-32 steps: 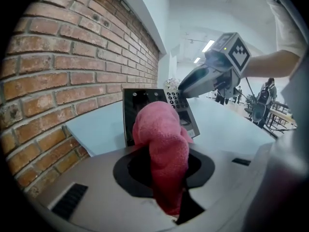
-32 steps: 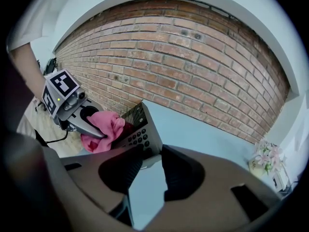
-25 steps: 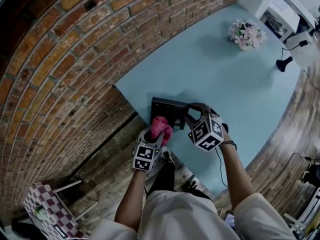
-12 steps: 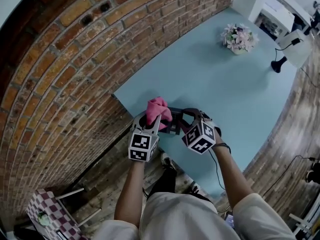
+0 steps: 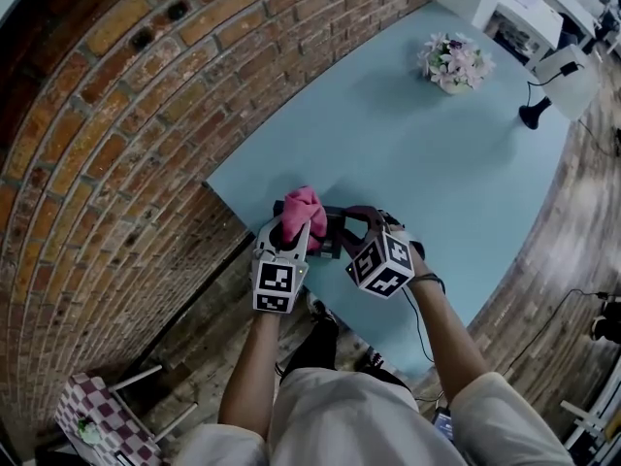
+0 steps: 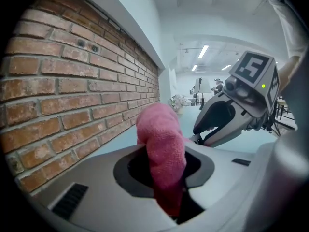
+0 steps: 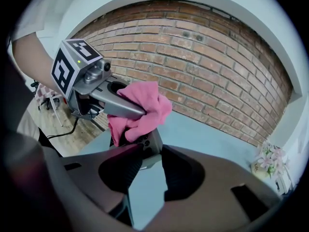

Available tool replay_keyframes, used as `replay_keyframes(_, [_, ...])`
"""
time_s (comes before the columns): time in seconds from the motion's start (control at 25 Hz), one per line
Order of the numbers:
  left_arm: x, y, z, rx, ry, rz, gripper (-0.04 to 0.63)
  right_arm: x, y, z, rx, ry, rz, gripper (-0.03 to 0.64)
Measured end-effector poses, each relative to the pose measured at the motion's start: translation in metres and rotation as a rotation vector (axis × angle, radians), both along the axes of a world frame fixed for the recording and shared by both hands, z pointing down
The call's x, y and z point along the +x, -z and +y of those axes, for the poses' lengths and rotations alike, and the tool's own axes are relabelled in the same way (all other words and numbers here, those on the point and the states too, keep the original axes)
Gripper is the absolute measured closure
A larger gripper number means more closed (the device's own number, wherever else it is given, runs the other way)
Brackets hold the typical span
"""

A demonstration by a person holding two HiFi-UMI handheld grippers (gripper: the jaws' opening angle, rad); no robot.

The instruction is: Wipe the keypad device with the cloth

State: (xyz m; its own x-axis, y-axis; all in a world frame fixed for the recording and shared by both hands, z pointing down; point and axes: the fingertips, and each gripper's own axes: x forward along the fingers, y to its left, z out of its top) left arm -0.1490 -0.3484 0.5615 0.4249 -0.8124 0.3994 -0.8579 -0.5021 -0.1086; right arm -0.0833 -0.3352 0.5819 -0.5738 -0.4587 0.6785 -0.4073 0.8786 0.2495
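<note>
The keypad device is a dark slab with buttons, lying at the near corner of the light blue table. My left gripper is shut on a bunched pink cloth, which rests on the device's left end. The cloth sticks up from between the left jaws. In the right gripper view the cloth covers part of the button face of the device. My right gripper holds the device's near edge between its black pads, just right of the cloth in the head view.
A brick wall runs along the table's left edge. A small pot of flowers and a black desk lamp stand at the far end. The floor lies below the near table edge, with a checked item on it.
My left gripper has carried the pink cloth from the device's near edge up onto its far left part. My right gripper has kept its hold on the device.
</note>
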Motion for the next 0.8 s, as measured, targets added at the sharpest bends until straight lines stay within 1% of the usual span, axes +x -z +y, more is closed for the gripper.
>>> replay_keyframes(0.24, [0.003,-0.018,0.016,-0.043,-0.019,-0.003,0.457,0.0,-0.002,0.001,0.0,0.005,0.004,0.463])
replay_keyframes(0.68, [0.003,-0.036,0.033,-0.083,-0.002,0.032,0.457,0.0,-0.002,0.001,0.008,0.016,0.027,0.463])
replay_keyframes(0.8, [0.002,-0.046,0.041,-0.103,-0.01,0.026,0.457,-0.001,-0.002,0.001,0.012,0.014,0.027,0.463])
